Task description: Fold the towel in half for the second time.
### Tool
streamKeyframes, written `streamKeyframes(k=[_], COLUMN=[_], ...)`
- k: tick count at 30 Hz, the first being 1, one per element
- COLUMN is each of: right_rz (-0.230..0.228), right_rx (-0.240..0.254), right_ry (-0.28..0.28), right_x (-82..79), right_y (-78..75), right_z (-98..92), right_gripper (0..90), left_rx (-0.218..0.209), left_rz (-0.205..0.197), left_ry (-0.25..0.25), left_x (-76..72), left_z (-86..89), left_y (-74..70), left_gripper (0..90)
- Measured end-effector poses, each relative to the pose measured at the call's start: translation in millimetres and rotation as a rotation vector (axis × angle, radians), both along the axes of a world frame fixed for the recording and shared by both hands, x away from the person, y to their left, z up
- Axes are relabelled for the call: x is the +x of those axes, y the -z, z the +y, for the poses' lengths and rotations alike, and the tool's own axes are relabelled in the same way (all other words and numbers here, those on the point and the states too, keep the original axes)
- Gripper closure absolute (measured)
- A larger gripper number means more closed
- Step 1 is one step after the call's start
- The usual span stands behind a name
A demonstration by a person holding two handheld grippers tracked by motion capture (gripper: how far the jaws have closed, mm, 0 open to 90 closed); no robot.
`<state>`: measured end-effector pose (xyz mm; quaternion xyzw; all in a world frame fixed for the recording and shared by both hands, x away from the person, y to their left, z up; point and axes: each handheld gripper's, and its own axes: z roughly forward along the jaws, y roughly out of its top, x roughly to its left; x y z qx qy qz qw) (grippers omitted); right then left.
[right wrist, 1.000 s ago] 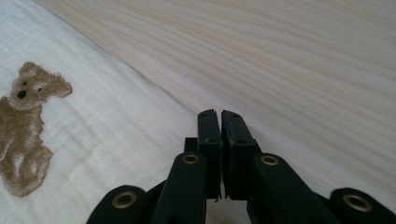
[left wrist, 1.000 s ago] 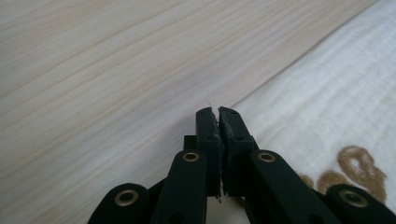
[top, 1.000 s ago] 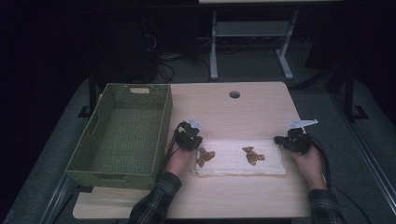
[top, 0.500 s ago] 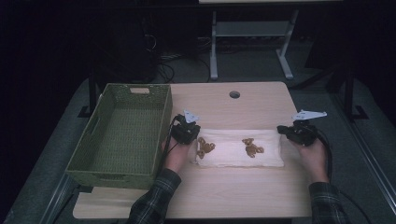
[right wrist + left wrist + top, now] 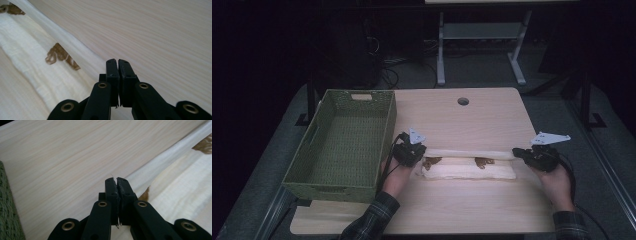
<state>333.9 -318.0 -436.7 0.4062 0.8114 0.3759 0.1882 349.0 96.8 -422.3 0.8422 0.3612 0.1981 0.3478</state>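
A white cloth [image 5: 469, 172] with brown prints lies across the near middle of the wooden table [image 5: 482, 115]. Its far edge is raised as a taut strip between my two grippers and partly covers the prints. My left gripper [image 5: 417, 152] is shut on the strip's left end, and the right gripper [image 5: 518, 152] is shut on its right end. In the left gripper view the jaws [image 5: 116, 180] are pressed together with cloth fibres between them, and the cloth [image 5: 180, 187] runs off to the right. In the right gripper view the shut jaws [image 5: 116, 61] have the cloth [image 5: 37, 72] at their left.
A green woven basket [image 5: 384, 130] stands on the table's left side, close to my left hand, and its wall [image 5: 7, 215] shows in the left gripper view. A round hole [image 5: 463, 101] sits near the table's far edge. Desk legs and cables lie on the dark floor beyond.
Both grippers have risen, lifting the cloth's far edge into a taut strip. The strip has come over the flat part and now half hides the brown prints.
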Motion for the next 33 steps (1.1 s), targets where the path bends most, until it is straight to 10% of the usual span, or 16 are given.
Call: streamKeyframes(k=[24, 33], right_rz=[0.061, 0.021], right_rx=[-0.029, 0.026], right_ry=[-0.042, -0.023], right_x=[-44.2, -45.4], right_y=[11.4, -1.4], right_z=[4.0, 3.8], right_gripper=[86.2, 60.1], left_rx=[0.052, -0.017], left_rz=[0.068, 0.022], left_ry=[0.045, 0.034], left_x=[-39.7, -42.0], left_z=[1.5, 0.8], left_y=[14.7, 1.4], left_gripper=[86.6, 57.7])
